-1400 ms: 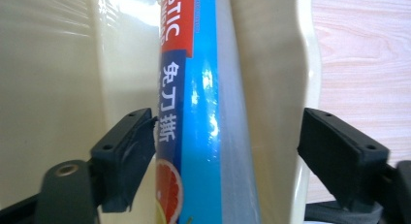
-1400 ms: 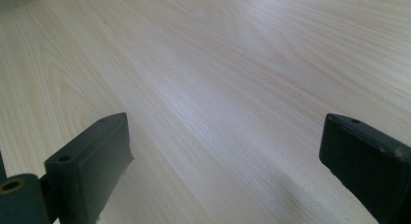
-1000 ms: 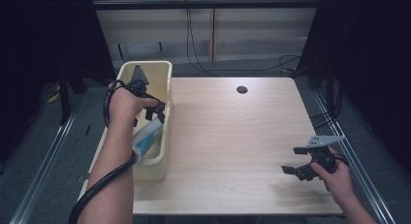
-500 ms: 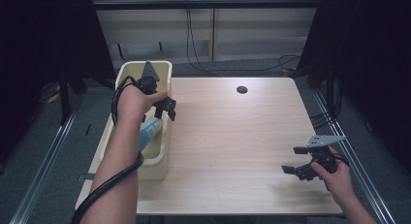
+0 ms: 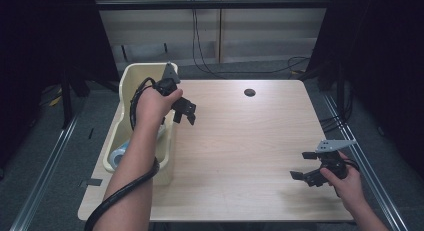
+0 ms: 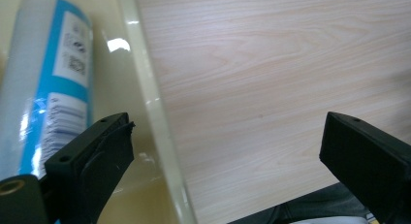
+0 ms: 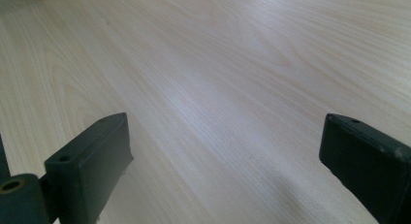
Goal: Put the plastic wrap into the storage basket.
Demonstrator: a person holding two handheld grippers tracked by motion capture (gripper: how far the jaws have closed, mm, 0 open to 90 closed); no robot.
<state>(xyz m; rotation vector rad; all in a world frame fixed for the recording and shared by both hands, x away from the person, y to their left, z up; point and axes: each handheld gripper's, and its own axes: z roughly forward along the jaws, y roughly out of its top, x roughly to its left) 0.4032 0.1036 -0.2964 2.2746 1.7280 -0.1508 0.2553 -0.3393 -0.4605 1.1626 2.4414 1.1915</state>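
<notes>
A pale silvery cylinder with a bright blue band and white printed label panels (image 6: 46,83) lies on its side in the cream plastic tub (image 5: 131,81) at the left edge of the light wood-grain bench (image 5: 240,141). In the high view a bit of its blue and white end shows beside the person's left forearm (image 5: 131,156). Its label carries small dark print and a square code, too fine to read.

The left gripper (image 5: 184,115) hangs above the tub's right rim, where tub meets bench. Its black fingers (image 6: 92,156) have just been opening and now stand wide apart with nothing between them; the cylinder lies below and to the side, untouched.

The right gripper (image 5: 304,165) sits near the bench's front right corner, well apart from the tub. Its fingers (image 7: 92,156) are spread wide over bare wood, holding nothing.
</notes>
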